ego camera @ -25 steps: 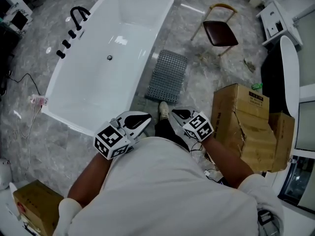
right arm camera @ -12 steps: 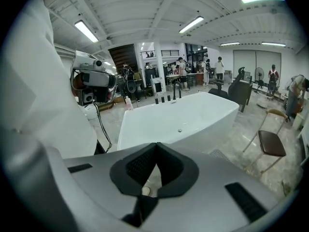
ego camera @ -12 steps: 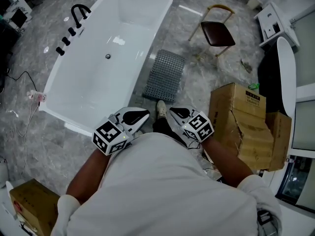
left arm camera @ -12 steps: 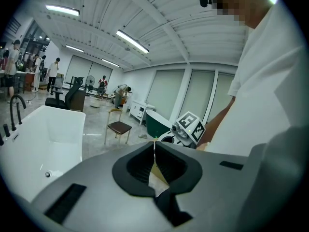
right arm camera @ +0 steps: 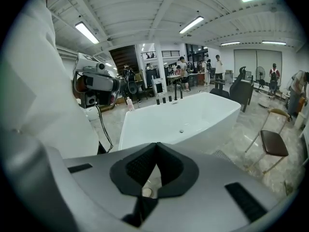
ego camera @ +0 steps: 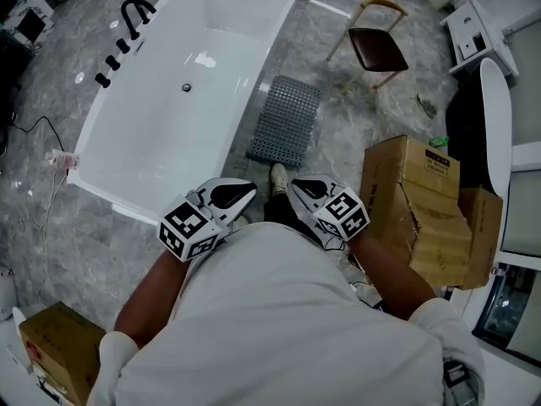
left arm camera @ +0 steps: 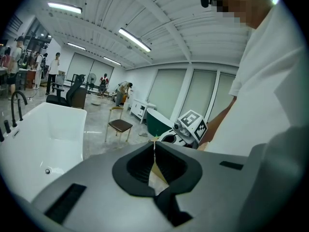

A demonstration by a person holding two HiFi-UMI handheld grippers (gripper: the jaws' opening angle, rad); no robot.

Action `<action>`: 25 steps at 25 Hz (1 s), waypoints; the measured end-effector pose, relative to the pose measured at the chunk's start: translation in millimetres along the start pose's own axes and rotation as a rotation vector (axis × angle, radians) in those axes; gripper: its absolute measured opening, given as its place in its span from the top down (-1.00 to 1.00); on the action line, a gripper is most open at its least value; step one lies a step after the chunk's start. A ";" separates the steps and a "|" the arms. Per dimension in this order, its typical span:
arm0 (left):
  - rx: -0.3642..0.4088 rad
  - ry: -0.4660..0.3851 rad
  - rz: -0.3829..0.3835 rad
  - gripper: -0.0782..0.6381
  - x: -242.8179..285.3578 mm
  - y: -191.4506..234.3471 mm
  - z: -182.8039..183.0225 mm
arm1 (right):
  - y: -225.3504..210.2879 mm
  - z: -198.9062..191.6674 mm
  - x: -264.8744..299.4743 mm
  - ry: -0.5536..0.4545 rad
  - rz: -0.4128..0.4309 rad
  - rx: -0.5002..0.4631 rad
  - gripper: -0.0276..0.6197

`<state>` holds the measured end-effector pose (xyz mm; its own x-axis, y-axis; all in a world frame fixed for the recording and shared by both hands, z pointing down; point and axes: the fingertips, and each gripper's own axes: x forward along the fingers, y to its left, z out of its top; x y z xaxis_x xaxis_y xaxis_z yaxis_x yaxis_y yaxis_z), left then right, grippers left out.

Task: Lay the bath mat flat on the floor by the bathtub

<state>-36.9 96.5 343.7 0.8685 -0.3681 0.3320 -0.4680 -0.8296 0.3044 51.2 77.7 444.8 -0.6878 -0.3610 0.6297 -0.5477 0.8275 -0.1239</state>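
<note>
The bath mat [ego camera: 285, 132] is lying flat on the floor [ego camera: 355, 125] just beside the bathtub [ego camera: 182, 100], its long axis running 6-to-12 along the tub's right wall, so the laying is looking done. It is sitting at 12 o'clock from your fingers [ego camera: 228, 195], apart from them, with your shoe [ego camera: 278, 176] between, and neither hand is clearly nearer. You are holding the left gripper [ego camera: 249, 188] and right gripper [ego camera: 296, 183] against your chest, each with its fingers pressed together at the tips on nothing.
</note>
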 end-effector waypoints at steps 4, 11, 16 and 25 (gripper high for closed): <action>-0.003 0.005 -0.008 0.72 2.9 3.7 -0.4 | 0.8 -0.1 1.7 0.003 0.000 0.000 0.89; -0.013 0.019 -0.018 0.72 10.1 9.9 -2.5 | -1.9 -0.8 -1.7 -0.001 -0.012 0.012 0.89; -0.013 0.028 -0.035 0.72 18.5 10.7 -0.4 | -8.2 -2.3 -2.8 -0.006 -0.024 0.027 0.89; -0.031 0.064 -0.032 0.72 32.3 20.1 -3.9 | -21.0 -6.9 2.4 0.000 -0.005 0.040 0.89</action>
<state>-18.9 69.6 364.1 0.8712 -0.3135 0.3777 -0.4461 -0.8267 0.3429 64.3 62.5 454.2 -0.6848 -0.3652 0.6306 -0.5697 0.8079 -0.1507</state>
